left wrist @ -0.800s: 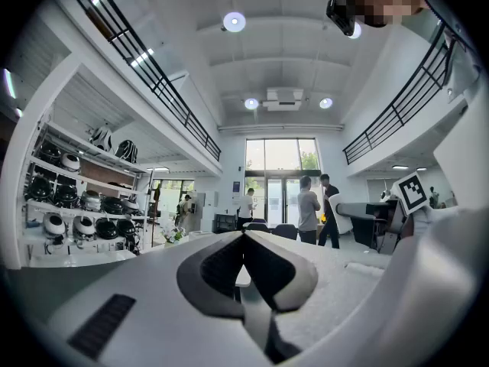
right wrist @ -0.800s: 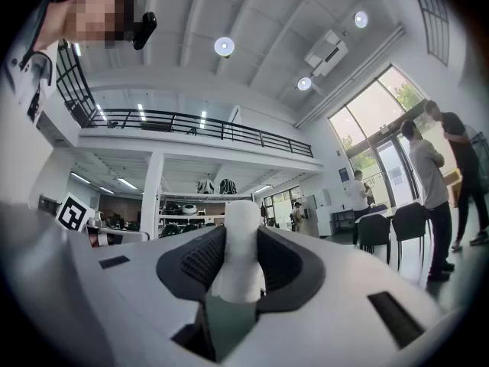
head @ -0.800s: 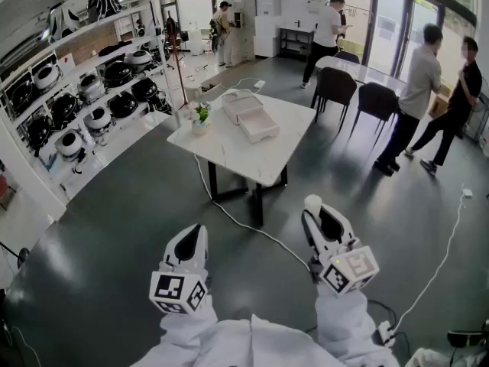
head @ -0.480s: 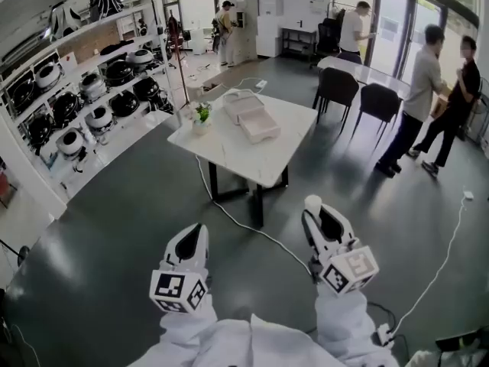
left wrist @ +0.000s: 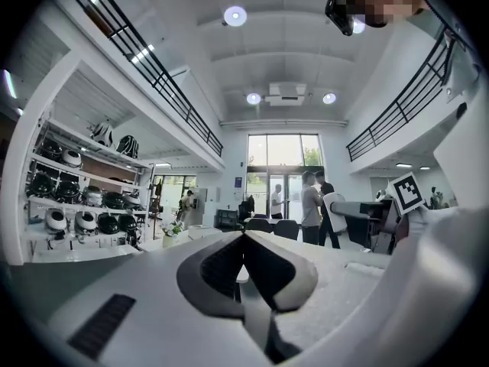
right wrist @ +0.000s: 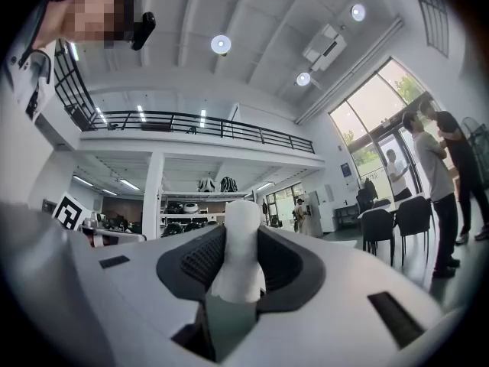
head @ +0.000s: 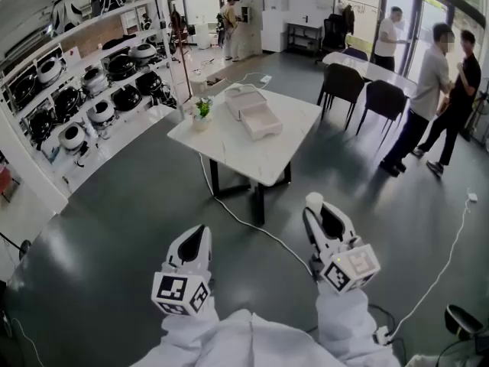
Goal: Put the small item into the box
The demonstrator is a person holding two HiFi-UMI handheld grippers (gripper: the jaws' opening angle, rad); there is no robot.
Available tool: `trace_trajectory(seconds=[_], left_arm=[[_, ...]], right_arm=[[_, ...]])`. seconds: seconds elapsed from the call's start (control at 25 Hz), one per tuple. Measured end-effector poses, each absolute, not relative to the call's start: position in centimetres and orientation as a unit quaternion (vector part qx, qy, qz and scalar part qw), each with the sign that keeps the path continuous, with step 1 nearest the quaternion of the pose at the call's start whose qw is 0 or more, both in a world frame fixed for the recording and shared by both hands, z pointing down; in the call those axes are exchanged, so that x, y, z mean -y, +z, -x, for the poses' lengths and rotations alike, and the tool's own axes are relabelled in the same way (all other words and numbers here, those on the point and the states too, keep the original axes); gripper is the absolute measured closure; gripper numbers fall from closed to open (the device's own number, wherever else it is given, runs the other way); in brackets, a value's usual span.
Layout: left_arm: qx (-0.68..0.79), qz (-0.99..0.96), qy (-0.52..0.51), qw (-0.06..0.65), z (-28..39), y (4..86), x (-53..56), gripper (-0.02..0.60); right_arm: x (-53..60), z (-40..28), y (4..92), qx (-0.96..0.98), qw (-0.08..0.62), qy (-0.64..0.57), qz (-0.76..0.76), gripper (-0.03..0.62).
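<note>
My right gripper (head: 315, 205) is held out low in the head view, shut on a small white cylindrical item (right wrist: 238, 243) that stands up between its dark pads. Its rounded top (head: 313, 202) pokes out past the fingertips. My left gripper (head: 196, 232) hangs beside it at the left, jaws shut together with nothing in them (left wrist: 244, 239). The box (head: 253, 113), white and lying open, rests on the far part of a white marble table (head: 252, 155) some way ahead of both grippers.
A small potted plant (head: 202, 111) stands at the table's left edge. A white cable (head: 252, 226) runs over the dark floor under the table. Shelves of helmets (head: 92, 90) line the left wall. Dark chairs (head: 340, 85) and standing people (head: 425, 90) are at the right.
The view has shifted a little, so the table sits slightly lower in the picture. A person at the back has walked to the right. Both grippers hold as before.
</note>
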State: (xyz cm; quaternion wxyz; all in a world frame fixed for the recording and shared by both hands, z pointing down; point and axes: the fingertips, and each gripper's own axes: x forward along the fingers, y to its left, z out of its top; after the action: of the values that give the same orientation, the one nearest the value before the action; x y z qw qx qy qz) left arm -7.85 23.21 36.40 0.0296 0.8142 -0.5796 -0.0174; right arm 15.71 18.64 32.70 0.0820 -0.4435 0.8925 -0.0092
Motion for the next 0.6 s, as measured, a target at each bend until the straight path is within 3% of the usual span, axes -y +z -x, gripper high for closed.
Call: trace_trajectory(seconds=[0.6], left_arm=[[0.585,-0.809,-0.007,0.053,8.8,38.7,-15.4,0.583]], right_arm=[[-10.6,-14.6,34.8,-0.897,0.077,-0.025,0.435,0.479]])
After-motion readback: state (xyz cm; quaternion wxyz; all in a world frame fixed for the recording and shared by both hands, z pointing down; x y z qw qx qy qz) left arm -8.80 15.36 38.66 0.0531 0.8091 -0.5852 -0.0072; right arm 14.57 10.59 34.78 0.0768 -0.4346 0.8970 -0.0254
